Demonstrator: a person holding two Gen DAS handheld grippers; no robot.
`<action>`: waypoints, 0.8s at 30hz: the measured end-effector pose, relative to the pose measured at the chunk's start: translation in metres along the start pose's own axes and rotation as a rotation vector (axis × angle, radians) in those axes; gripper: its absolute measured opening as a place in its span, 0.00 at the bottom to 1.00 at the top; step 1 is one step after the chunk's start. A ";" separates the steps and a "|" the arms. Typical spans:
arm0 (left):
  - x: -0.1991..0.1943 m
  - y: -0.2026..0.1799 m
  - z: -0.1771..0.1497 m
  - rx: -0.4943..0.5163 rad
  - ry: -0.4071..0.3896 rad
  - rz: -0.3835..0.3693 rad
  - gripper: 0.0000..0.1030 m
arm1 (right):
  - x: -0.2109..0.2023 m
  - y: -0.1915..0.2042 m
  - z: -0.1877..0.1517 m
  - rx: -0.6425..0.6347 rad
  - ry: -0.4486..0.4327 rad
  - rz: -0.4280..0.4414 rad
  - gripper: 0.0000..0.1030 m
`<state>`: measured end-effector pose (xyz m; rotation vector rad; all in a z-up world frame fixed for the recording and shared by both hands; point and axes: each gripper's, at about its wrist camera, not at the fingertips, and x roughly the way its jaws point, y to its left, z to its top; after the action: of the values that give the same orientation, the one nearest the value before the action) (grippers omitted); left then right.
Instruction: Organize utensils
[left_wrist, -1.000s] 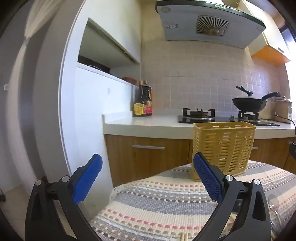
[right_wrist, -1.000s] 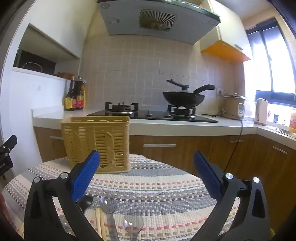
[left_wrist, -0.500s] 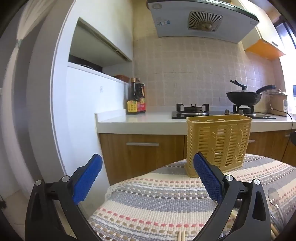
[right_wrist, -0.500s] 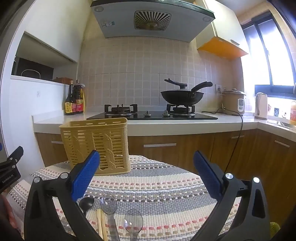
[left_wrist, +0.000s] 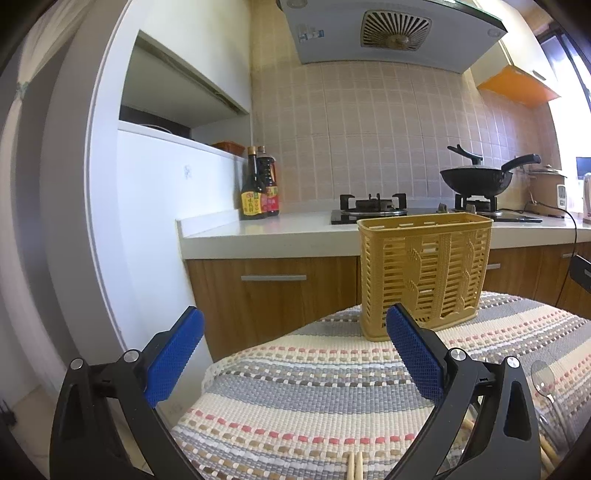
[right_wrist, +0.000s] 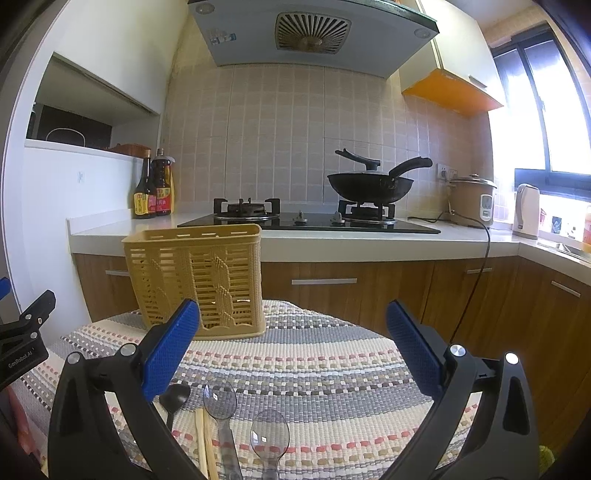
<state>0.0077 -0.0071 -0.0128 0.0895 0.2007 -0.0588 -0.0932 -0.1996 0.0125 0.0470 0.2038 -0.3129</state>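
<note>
A yellow slotted utensil basket (left_wrist: 424, 273) (right_wrist: 195, 280) stands upright on a round table with a striped woven cloth (left_wrist: 314, 387) (right_wrist: 314, 369). In the right wrist view two clear plastic spoons (right_wrist: 220, 402) (right_wrist: 269, 437), a black spoon (right_wrist: 174, 397) and wooden chopsticks (right_wrist: 205, 443) lie on the cloth near the front edge. Chopstick tips (left_wrist: 355, 466) and a clear spoon (left_wrist: 543, 376) also show in the left wrist view. My left gripper (left_wrist: 291, 350) is open and empty, above the table's left edge. My right gripper (right_wrist: 291, 350) is open and empty, above the utensils.
Behind the table is a kitchen counter (right_wrist: 332, 242) with a gas hob, a black wok (right_wrist: 369, 184), two sauce bottles (right_wrist: 153, 188), a rice cooker (right_wrist: 471, 201) and a kettle. A white wall unit (left_wrist: 147, 221) stands left. The floor drops off left of the table.
Both grippers' views have tilted down and shifted a little, so the basket and counter sit slightly higher and nearer. Both stay open and empty. Nothing on the table has moved.
</note>
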 end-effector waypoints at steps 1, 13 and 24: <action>0.001 0.001 -0.001 -0.001 0.002 -0.001 0.93 | 0.001 0.001 -0.001 0.000 0.000 -0.002 0.93; -0.004 0.002 0.001 -0.007 -0.023 0.010 0.93 | -0.005 0.006 -0.003 -0.019 -0.030 0.003 0.93; -0.014 -0.001 0.004 0.015 -0.074 0.023 0.93 | -0.011 0.008 -0.003 -0.021 -0.050 0.028 0.93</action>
<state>-0.0054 -0.0077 -0.0063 0.1048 0.1257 -0.0410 -0.1018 -0.1888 0.0119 0.0207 0.1564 -0.2838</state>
